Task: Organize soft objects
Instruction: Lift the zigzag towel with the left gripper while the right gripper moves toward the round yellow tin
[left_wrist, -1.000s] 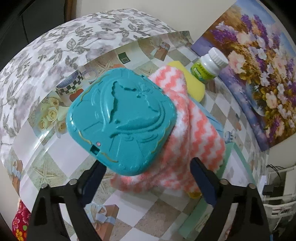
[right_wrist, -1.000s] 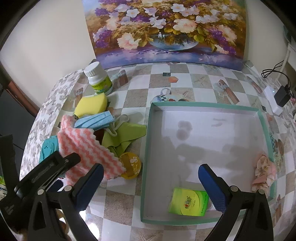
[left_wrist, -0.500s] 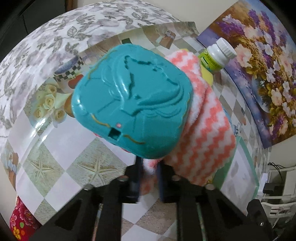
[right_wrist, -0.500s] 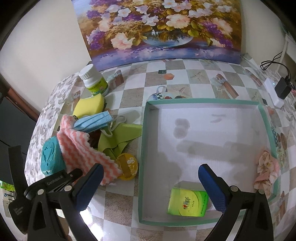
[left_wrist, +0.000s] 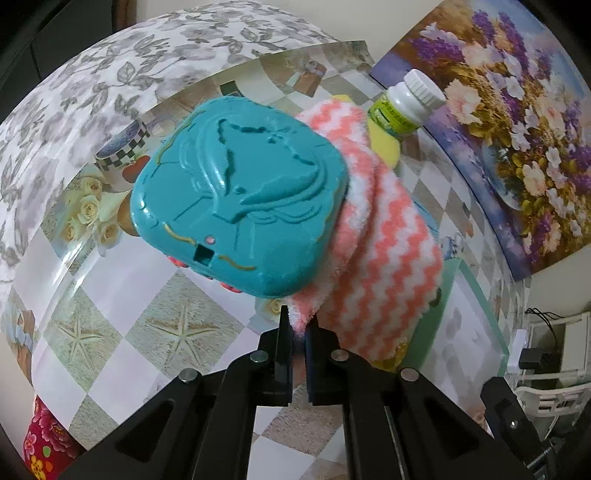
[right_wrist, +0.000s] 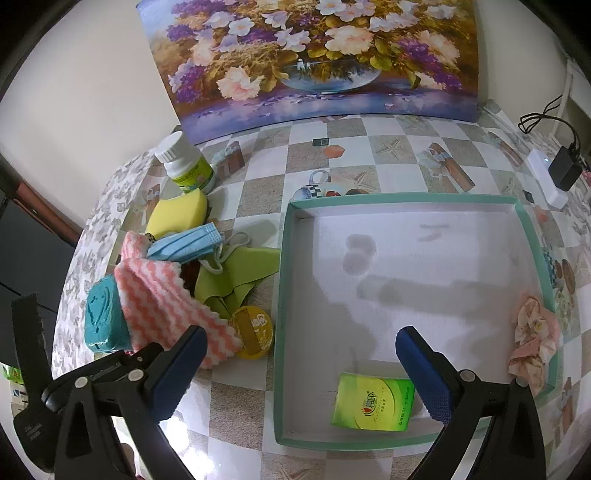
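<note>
Two steep downward wrist views — shared pink-striped cloth (left_wrist: 384, 258) (right_wrist: 162, 295).

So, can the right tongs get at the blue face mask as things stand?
Probably yes. The right tongs are open and empty, and the blue face mask lies on top of the pile, uncovered. The left tongs, shut on the pink striped cloth, work lower in the pile.

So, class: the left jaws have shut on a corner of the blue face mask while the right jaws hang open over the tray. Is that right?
Not quite. The left wrist view shows the left gripper shut on the pink-and-white cloth, not the mask. The right gripper does hang open over the tray.
</note>
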